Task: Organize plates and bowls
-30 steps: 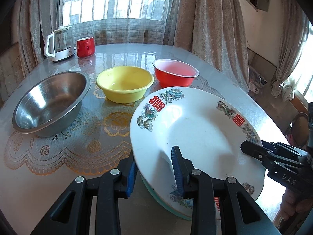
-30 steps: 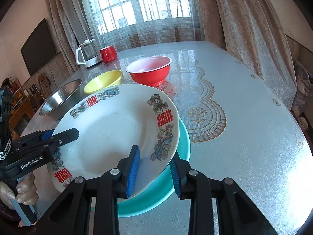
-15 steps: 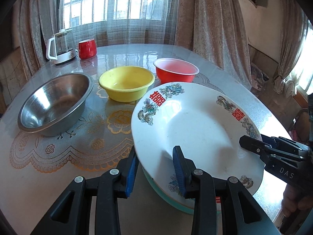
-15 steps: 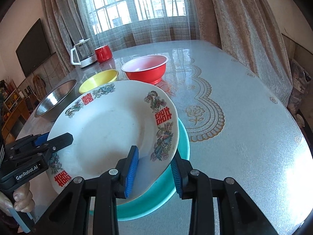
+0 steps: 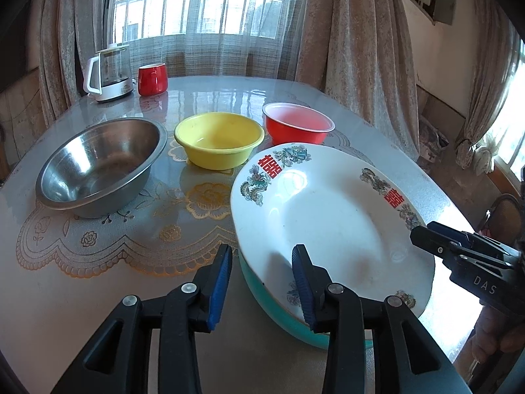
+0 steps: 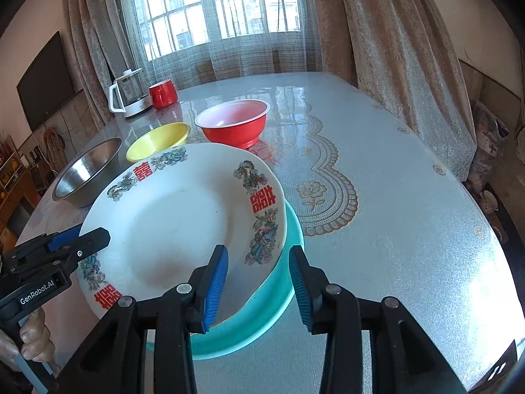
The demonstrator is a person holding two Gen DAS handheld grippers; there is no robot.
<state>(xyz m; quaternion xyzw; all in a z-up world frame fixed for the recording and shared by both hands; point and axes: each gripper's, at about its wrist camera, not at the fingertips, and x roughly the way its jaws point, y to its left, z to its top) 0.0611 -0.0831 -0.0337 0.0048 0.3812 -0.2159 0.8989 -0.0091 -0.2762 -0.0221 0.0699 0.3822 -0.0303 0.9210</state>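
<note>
White porcelain with red characters and dragon-and-flower motifs, the plate (image 5: 331,226) lies on a teal plate (image 6: 262,321) near the table (image 6: 393,197) edge, slightly off-centre. Both the left gripper (image 5: 262,282) and right gripper (image 6: 257,282) straddle its rim, jaws opening and pads off it. I'd open fully, then back straight out, so no pad drags the plate.

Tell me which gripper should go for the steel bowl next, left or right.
Left. Seen from the left gripper, the steel bowl lies just ahead on its side of the table; from the right gripper it sits beyond the white plate. Both grippers' jaws are opening off the plate rim.
</note>
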